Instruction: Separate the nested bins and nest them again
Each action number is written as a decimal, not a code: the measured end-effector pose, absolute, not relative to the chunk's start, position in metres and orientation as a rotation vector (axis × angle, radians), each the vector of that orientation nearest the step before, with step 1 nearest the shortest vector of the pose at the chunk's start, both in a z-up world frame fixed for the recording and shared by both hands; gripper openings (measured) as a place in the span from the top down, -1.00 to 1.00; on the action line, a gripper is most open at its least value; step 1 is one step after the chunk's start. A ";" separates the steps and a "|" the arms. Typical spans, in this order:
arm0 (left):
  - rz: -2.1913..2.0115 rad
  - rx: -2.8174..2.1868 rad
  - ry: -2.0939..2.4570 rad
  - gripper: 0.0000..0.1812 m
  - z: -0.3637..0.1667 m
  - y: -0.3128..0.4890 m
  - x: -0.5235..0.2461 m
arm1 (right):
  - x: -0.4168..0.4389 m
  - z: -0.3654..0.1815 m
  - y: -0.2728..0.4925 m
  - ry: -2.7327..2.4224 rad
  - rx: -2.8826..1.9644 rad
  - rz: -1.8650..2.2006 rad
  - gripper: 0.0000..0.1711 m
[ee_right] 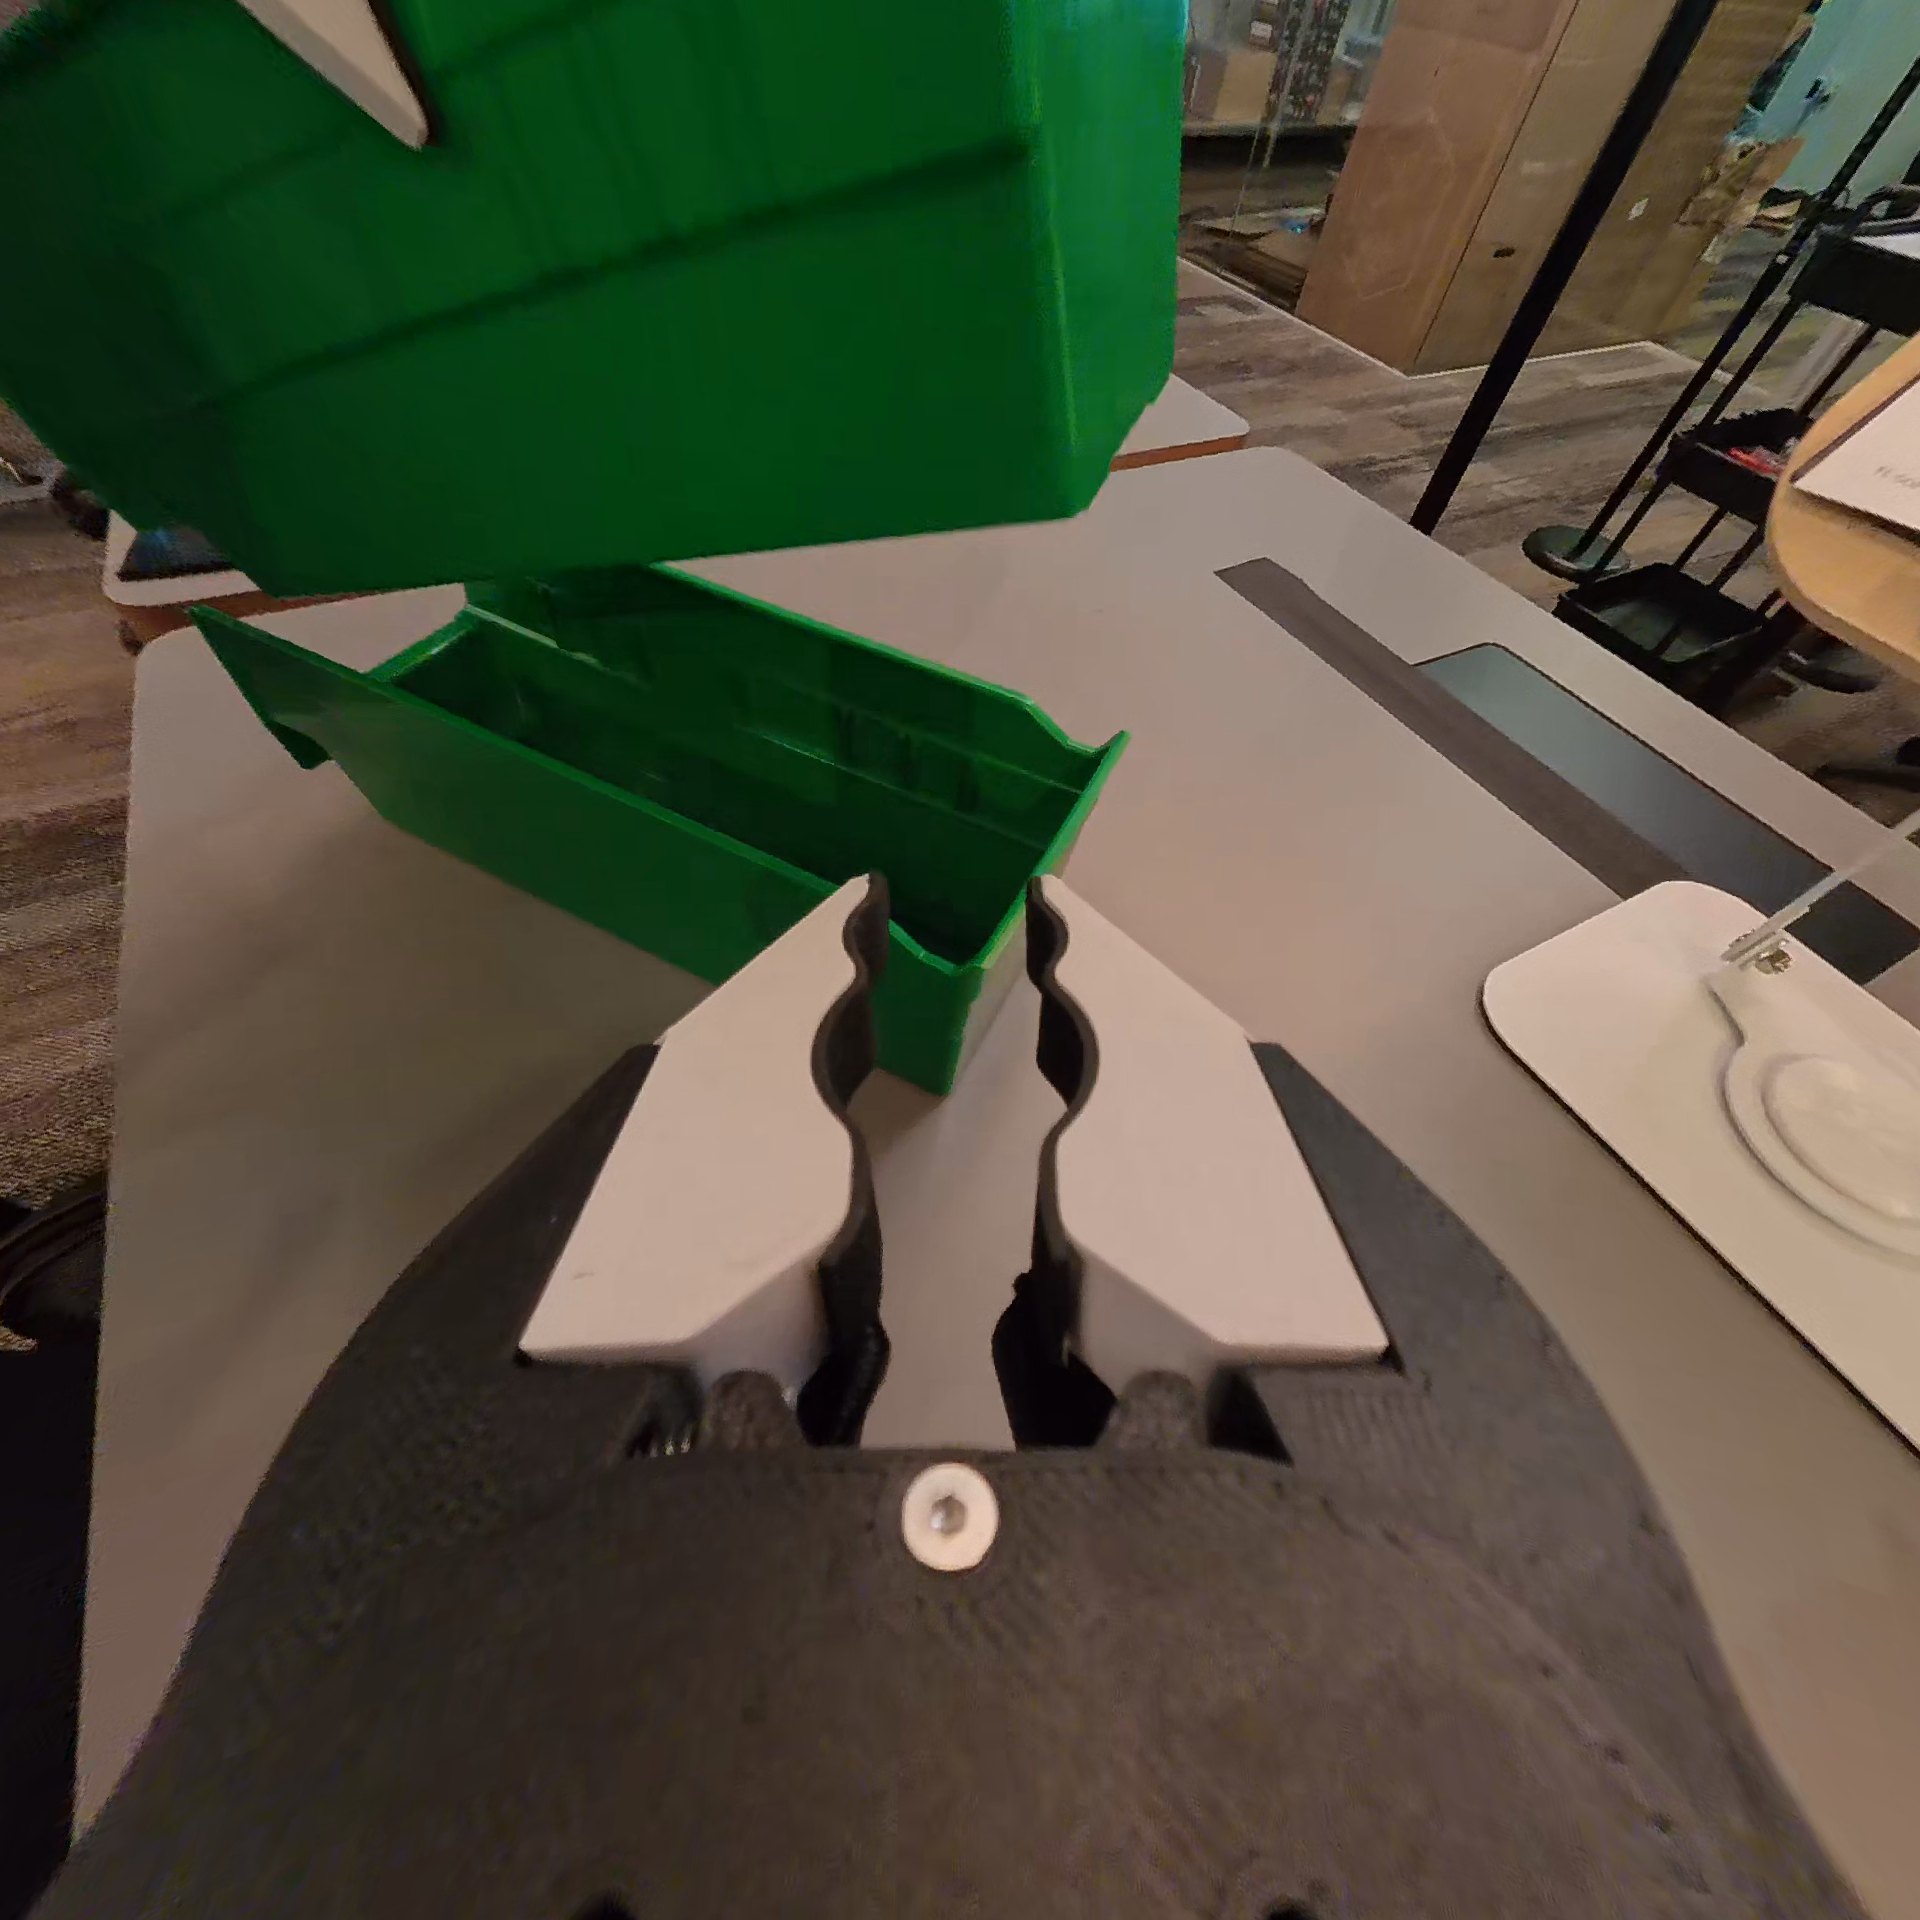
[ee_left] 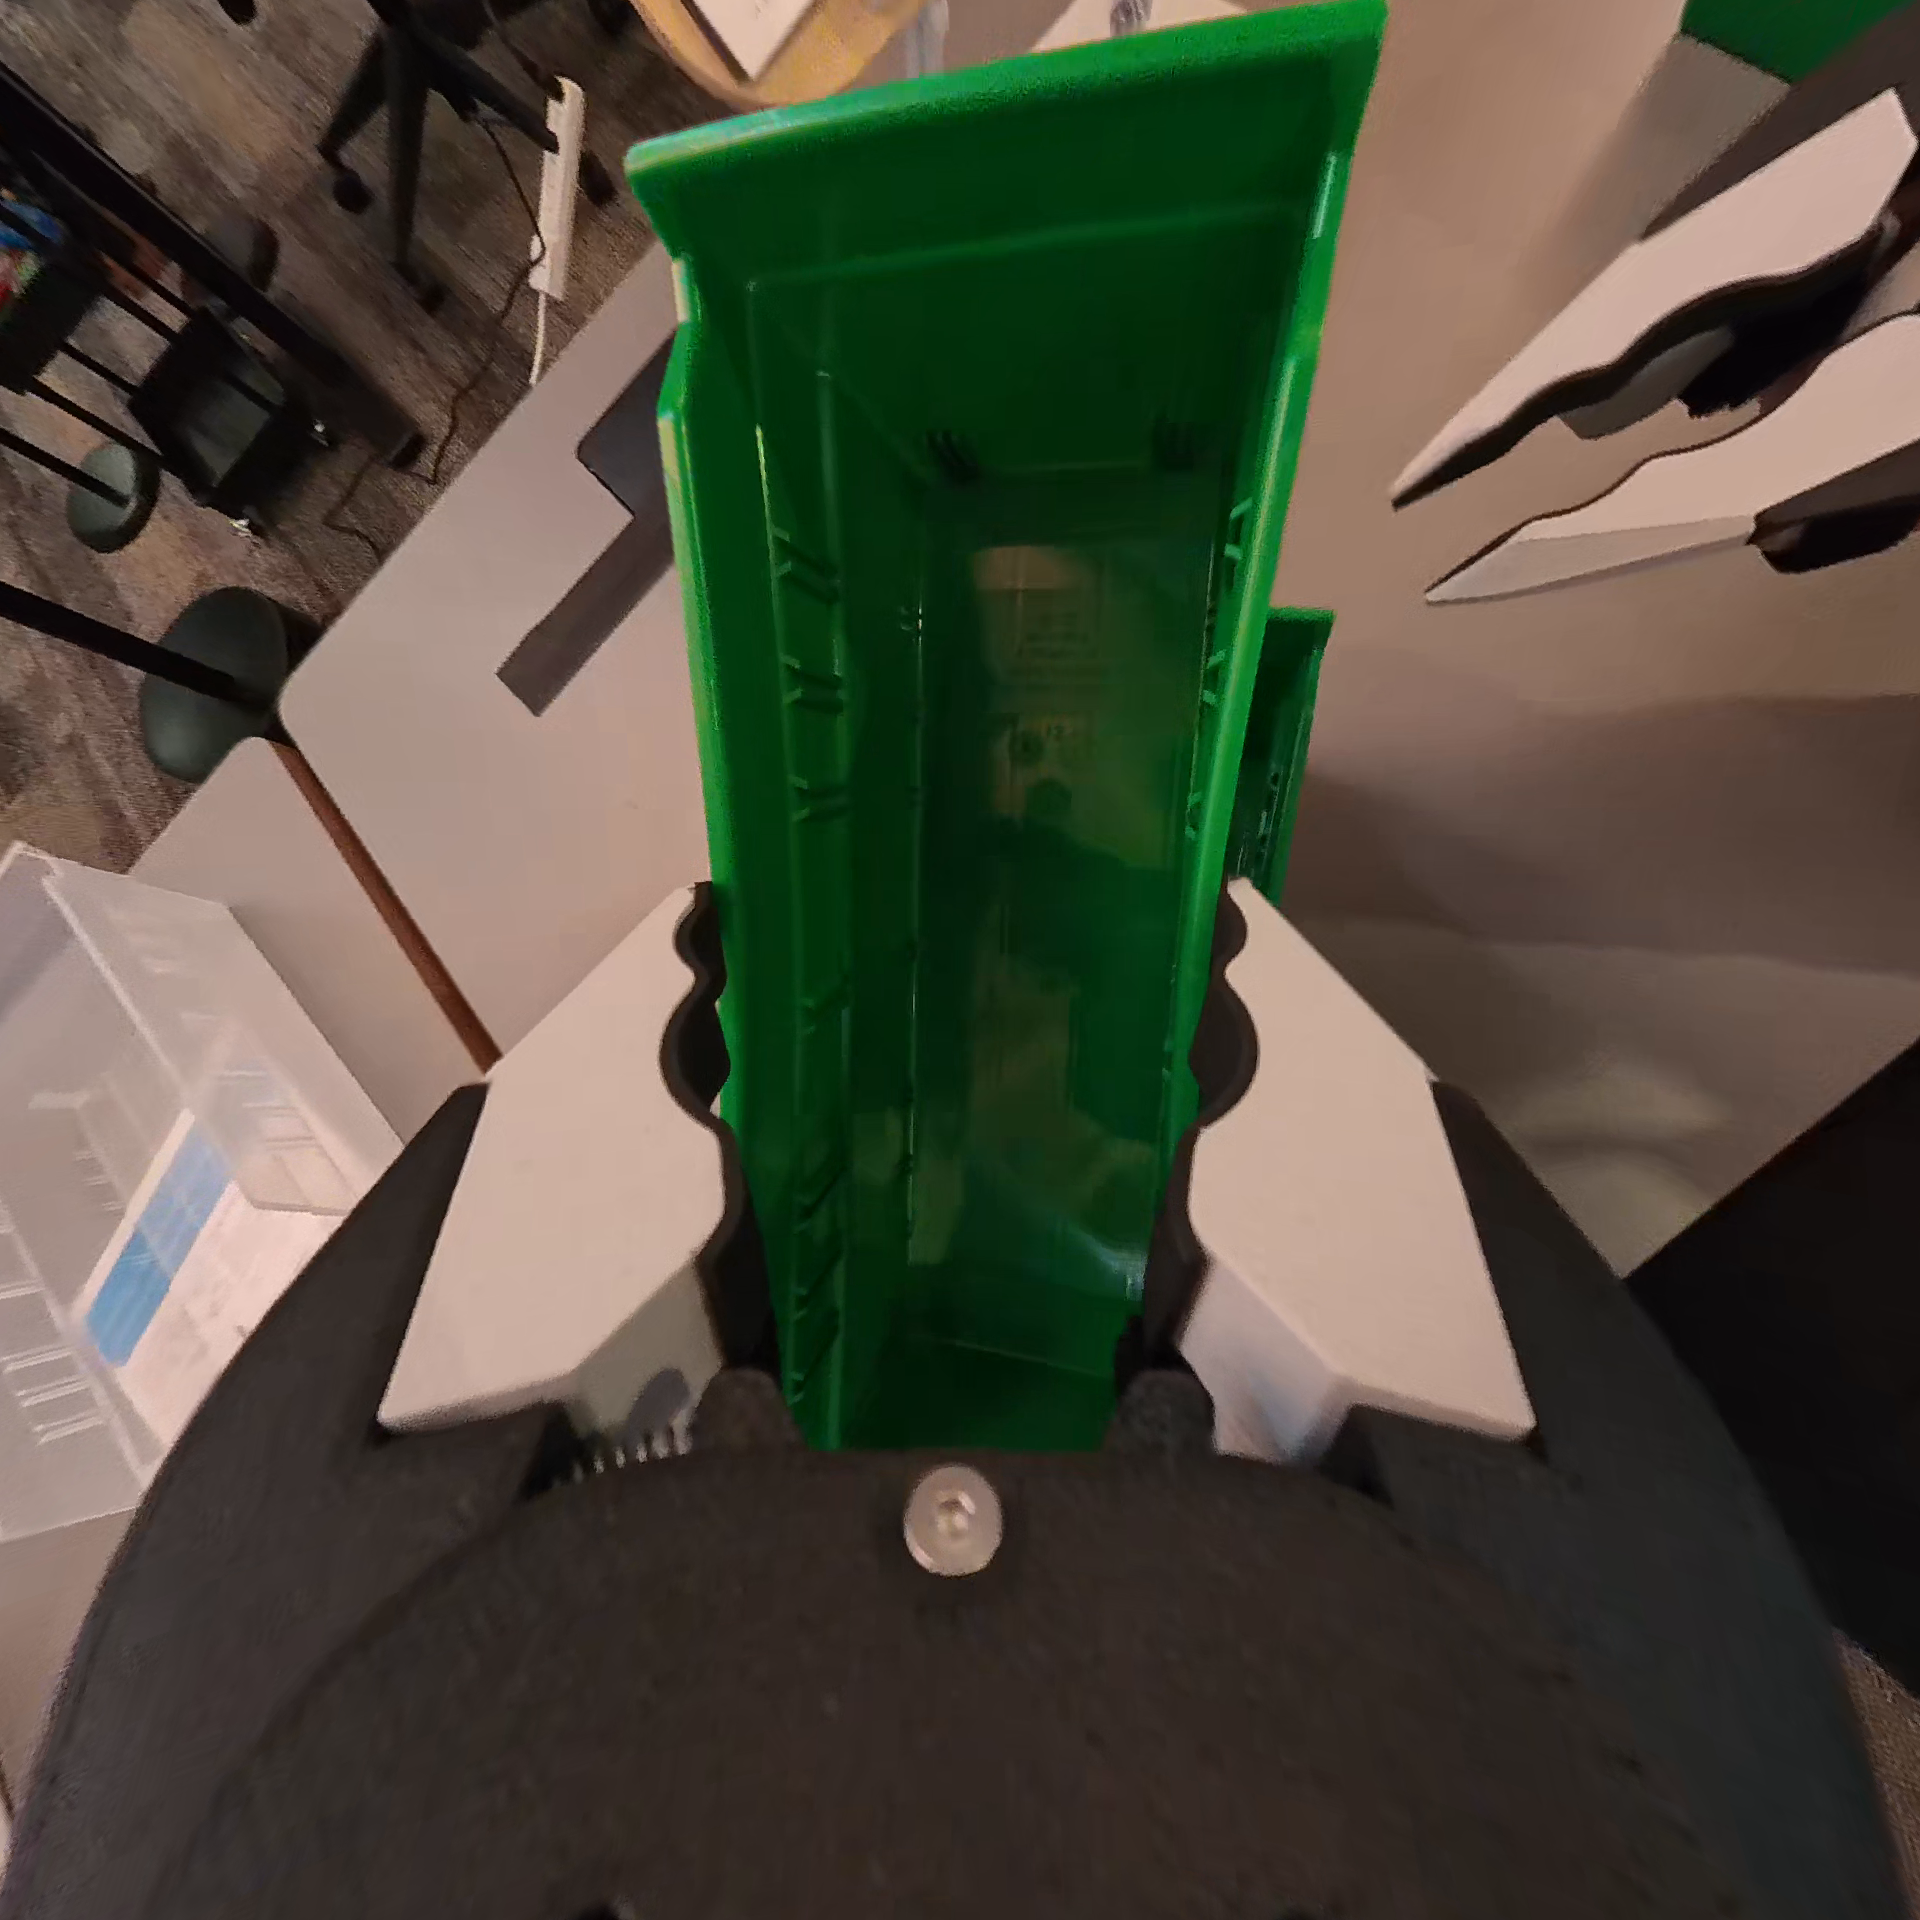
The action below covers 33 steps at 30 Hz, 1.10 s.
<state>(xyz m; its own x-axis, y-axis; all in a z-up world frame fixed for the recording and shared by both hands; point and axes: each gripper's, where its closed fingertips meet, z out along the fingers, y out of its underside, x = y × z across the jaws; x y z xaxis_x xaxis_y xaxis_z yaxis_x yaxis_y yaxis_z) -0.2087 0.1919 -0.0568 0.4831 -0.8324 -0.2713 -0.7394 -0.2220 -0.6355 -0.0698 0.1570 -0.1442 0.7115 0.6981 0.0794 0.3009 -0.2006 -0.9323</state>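
The left gripper [ee_left: 961, 1091] clamps a green bin [ee_left: 997, 644] across its width, one finger on each long side wall, and holds it in the air above the grey table [ee_right: 1299, 790]. In the right wrist view this lifted bin fills the upper left, tilted, with one of the left gripper's white fingertips [ee_right: 364, 73] showing against its side. A second green bin [ee_right: 665, 790] sits on the table just below it, open side up, apparently clear of the one above, so the separation looks done and the nesting is the step in hand.

The right gripper [ee_right: 951, 935] hangs spread and empty, its fingertips at the near end wall of the resting bin. Whether it touches that wall I cannot tell.

To nest well, the held bin likely needs levelling first — its base should come parallel to the open top below, long axes aligned. The bins look tapered, so a corner led in crooked would probably wedge against the inner ribs. The right gripper could steady the near end wall so the lower bin does not skid or tip on the smooth tabletop. The white flat stand base [ee_right: 1683, 1049] on the right sits well apart and should not interfere. Lowering straight down and releasing only once the rims seat seems safest — dropping early may leave it cocked.
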 end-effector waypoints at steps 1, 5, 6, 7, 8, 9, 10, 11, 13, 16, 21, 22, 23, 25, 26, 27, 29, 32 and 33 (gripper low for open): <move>-0.165 -2.000 1.283 0.00 -0.051 0.191 -0.208 | -0.069 -0.143 0.154 -0.787 -1.790 0.444 0.72; -0.194 -1.991 1.258 0.00 -0.030 0.183 -0.200 | -0.067 -0.138 0.141 -0.775 -1.833 0.490 0.71; -0.200 -1.988 1.253 0.00 -0.025 0.181 -0.198 | -0.064 -0.133 0.138 -0.769 -1.825 0.488 0.73; -0.211 -1.982 1.245 0.00 -0.019 0.179 -0.194 | -0.062 -0.127 0.134 -0.764 -1.820 0.490 0.74; -0.225 -1.979 1.242 0.00 -0.014 0.176 -0.190 | -0.059 -0.120 0.130 -0.754 -1.814 0.497 0.75; -0.242 -1.974 1.241 0.00 -0.010 0.173 -0.184 | -0.055 -0.112 0.127 -0.737 -1.804 0.501 0.76; -0.261 -1.968 1.238 0.00 -0.006 0.169 -0.176 | -0.049 -0.103 0.124 -0.719 -1.795 0.502 0.76; -0.282 -1.965 1.237 0.00 -0.003 0.165 -0.168 | -0.043 -0.094 0.121 -0.704 -1.801 0.506 0.75; -0.329 -1.954 1.239 0.00 0.002 0.155 -0.146 | -0.025 -0.078 0.114 -0.673 -1.848 0.525 0.69; -0.397 -1.944 1.249 0.00 0.002 0.141 -0.109 | 0.018 -0.037 0.107 -0.587 -1.833 0.517 0.70; -0.541 -1.978 1.208 -0.01 -0.014 0.125 -0.041 | 0.109 0.029 0.090 -0.411 -1.731 0.385 0.73; -0.570 -1.994 1.208 -0.01 -0.022 0.122 -0.027 | 0.123 0.040 0.085 -0.382 -1.703 0.374 0.74; -0.593 -2.012 1.194 -0.01 -0.031 0.121 -0.013 | 0.134 0.049 0.080 -0.362 -1.682 0.361 0.76; -0.588 -2.067 1.199 -0.01 -0.055 0.120 0.011 | 0.147 0.059 0.071 -0.353 -1.673 0.342 0.76; -0.573 -2.088 1.210 -0.01 -0.068 0.120 0.021 | 0.150 0.061 0.068 -0.356 -1.673 0.346 0.75; -0.563 -2.115 1.214 -0.01 -0.080 0.121 0.031 | 0.151 0.062 0.066 -0.359 -1.672 0.354 0.76; -0.547 -2.168 1.257 -0.02 -0.105 0.118 0.049 | 0.151 0.061 0.065 -0.369 -1.675 0.364 0.76; -0.496 -2.252 1.297 -0.02 -0.142 0.116 0.068 | 0.147 0.060 0.065 -0.379 -1.666 0.407 0.78; -0.483 -2.271 1.314 -0.03 -0.154 0.115 0.073 | 0.147 0.058 0.065 -0.383 -1.671 0.409 0.78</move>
